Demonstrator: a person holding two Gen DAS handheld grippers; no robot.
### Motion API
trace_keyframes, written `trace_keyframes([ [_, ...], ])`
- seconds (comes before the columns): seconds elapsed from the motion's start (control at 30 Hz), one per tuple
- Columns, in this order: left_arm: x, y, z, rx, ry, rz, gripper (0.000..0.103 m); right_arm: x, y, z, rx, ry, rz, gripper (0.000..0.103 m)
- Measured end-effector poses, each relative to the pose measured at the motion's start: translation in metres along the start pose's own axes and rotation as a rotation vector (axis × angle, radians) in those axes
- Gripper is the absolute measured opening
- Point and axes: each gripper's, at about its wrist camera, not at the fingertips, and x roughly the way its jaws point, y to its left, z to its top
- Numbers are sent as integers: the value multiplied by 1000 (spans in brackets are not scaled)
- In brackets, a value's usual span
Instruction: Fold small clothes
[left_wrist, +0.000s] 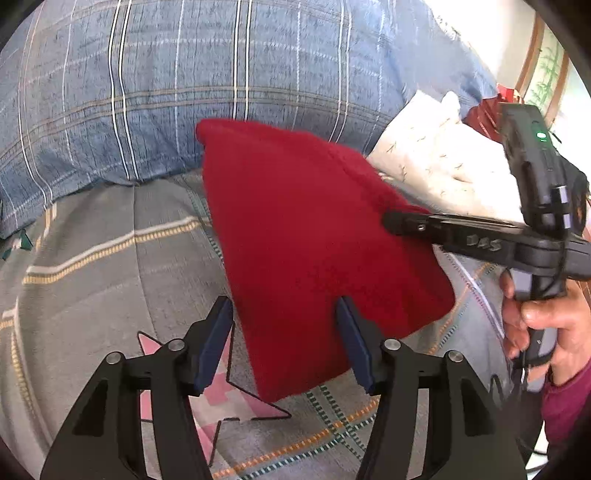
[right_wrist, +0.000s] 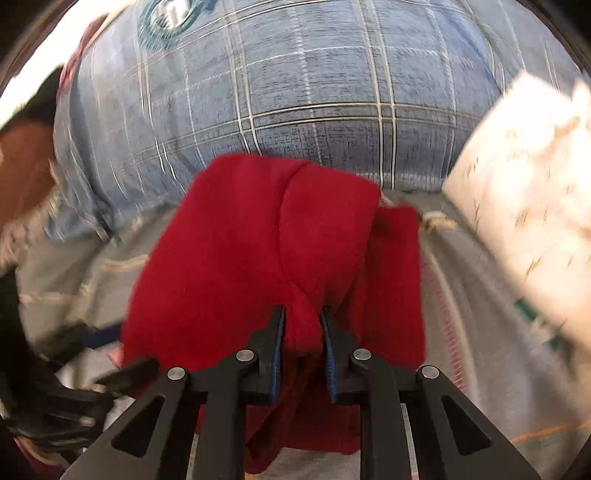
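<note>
Item: red garment, fleece-like, lying on a grey patterned bedcover, a blue plaid pillow behind it at 12 o'clock.

Left gripper: jaws stand wide. The garment's near edge lies between the fingers, closer to the right-hand one; the pads do not press on it.

Right gripper: jaws narrow, pinching a raised ridge of the red cloth between the blue pads.

Left wrist view only: the right gripper entering from 3 o'clock, tips over the garment's right edge; a hand on its handle; a pink star printed on the bedcover at 6 o'clock.

Right wrist view only: the pinch itself; the left gripper, blurred, at 8 o'clock.

Both views: a white cushion at 2 o'clock.
</note>
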Motion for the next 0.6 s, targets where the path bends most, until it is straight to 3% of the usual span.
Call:
trace_keyframes([
  [0.07, -1, 2, -1, -9, -4, -7, 57, -10, -11, -1, 82, -21, 60, 36],
  [0.13, -1, 3, -1, -1, -6, -1, 57, -18, -19, -4, 132, -40, 104, 53],
  [0.37, 1, 5, -5, -14, -4, -3, 57, 3, -16, -16, 162, 30, 185, 57],
  [0.5, 2, 4, -5, -12, 0, 3, 58, 12, -6, -14, 131, 37, 164, 61],
  [0.57, 1, 3, -5, -18, -1, 9, 58, 17, -5, -13, 141, 41, 164, 44],
  [0.6, -1, 3, -4, -22, -4, 12, 58, 14, -3, -11, 126, 29, 163, 20],
])
